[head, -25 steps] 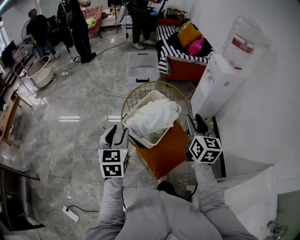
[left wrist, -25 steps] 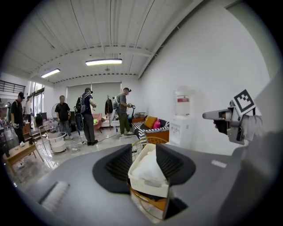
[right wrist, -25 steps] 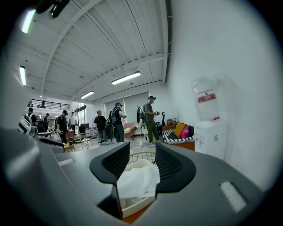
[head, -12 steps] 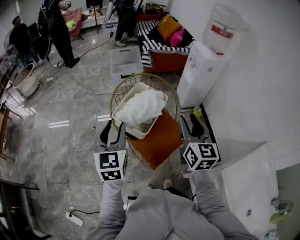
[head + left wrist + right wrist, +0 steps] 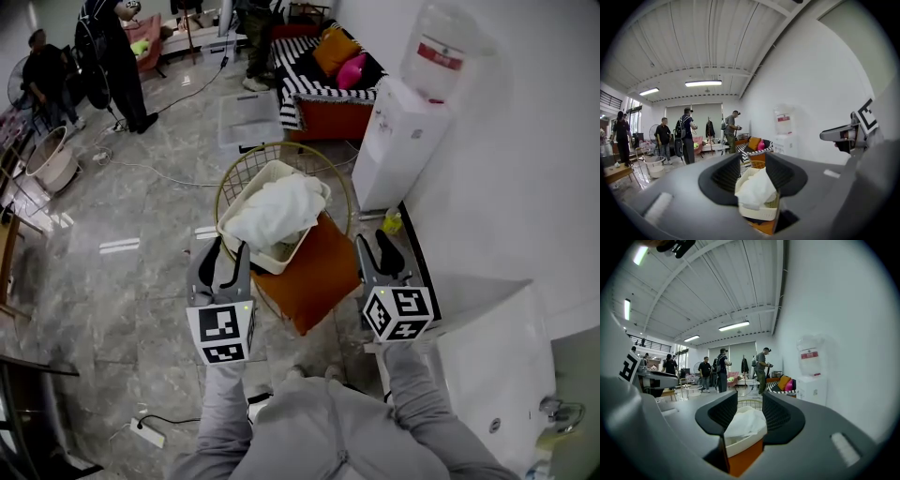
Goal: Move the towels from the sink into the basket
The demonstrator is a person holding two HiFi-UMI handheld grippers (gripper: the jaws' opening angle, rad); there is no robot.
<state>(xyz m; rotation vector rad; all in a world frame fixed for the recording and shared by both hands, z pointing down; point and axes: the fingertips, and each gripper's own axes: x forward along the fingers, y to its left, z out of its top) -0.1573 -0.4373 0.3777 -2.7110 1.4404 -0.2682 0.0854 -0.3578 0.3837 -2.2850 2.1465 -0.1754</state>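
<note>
The left gripper [image 5: 225, 258] was held out level, its jaws spread apart with nothing between them. The right gripper [image 5: 376, 247] stood the same way, jaws parted and empty. In each gripper view the gap between the jaws framed only the basket further off, so neither gripper carried a towel.

Ahead of both grippers and between their lines of aim stood the white basket [image 5: 281, 259], resting on an orange stool [image 5: 323, 281]. A white towel [image 5: 277, 208] lay heaped in the basket and rose above its rim. Whether this heap was one towel or several could not be told. A gold wire frame [image 5: 234, 178] stood just behind the basket, and a water dispenser [image 5: 405, 141] stood near the wall to the right.

The sink [image 5: 492, 370] was at the person's right side, well apart from the basket, with its tap [image 5: 553, 412] at the edge of the head view. The basin interior was not shown, so any towels remaining there could not be confirmed.

Judgement: at least one transfer was complete, and both grippers were free. If towels remained in the sink, the next step required turning to the sink for another pickup.
</note>
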